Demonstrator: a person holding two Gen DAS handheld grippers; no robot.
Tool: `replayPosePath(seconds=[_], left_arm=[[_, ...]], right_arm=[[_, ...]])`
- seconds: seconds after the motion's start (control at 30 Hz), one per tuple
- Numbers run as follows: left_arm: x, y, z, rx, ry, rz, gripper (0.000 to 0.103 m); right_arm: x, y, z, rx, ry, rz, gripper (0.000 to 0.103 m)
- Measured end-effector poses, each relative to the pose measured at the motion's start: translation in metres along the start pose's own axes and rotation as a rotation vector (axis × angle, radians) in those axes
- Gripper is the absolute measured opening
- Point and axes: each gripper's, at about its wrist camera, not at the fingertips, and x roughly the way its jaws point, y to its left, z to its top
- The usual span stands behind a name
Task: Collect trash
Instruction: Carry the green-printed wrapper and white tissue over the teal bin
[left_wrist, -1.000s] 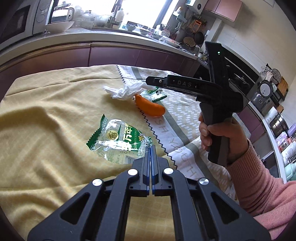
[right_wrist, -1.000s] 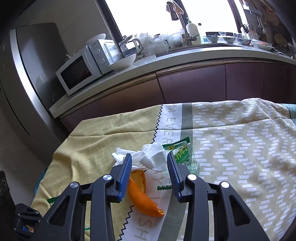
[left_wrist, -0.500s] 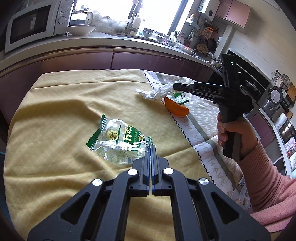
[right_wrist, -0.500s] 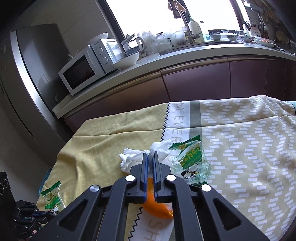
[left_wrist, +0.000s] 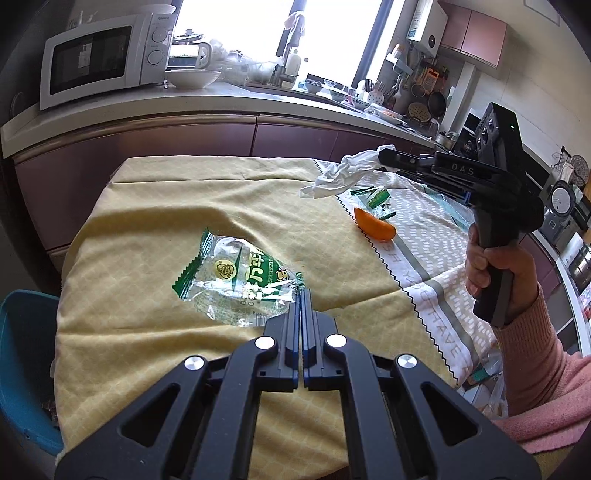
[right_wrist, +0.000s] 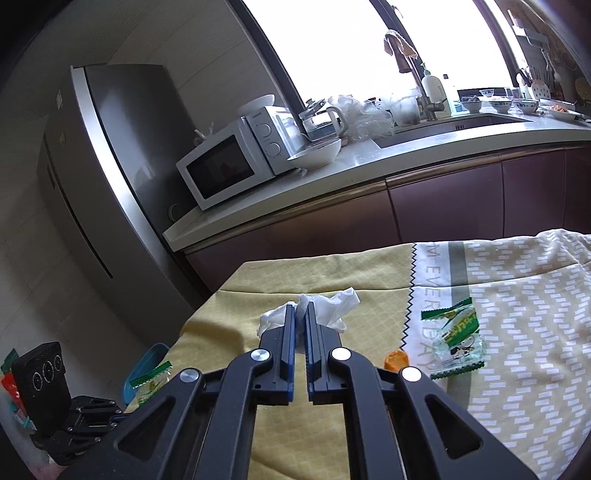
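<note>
Both cameras are riding close behind their own jaws, tilting down over the tablecloth (left_wrist: 155, 206). The left view is facing the right gripper (left_wrist: 382, 157); both are sharing the tissue (right_wrist: 332, 304), microwave (left_wrist: 99, 55) and counter.

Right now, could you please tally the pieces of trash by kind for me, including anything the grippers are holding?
Snack wrappers: 2, one pinched in the left gripper, one lying on the tablecloth
Crumpled tissue: 1, lifted in the right gripper
Orange peel: 1, on the tablecloth
Total: 4
</note>
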Motion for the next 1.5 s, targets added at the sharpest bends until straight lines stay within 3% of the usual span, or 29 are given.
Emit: replayPosePath(seconds=[0.4,1.5], left_arm=[[-0.039,0.025,-0.017,-0.029,-0.026,0.085,0.001],[-0.119,0.111,-0.042,-0.136,-0.077,0.311,0.001]], right_arm=[[0.011,0.058,-0.021,-0.01,0.042,0.18,0.004],[0.082,0.17,-0.039,-0.106,0.194,0.415,0.004]])
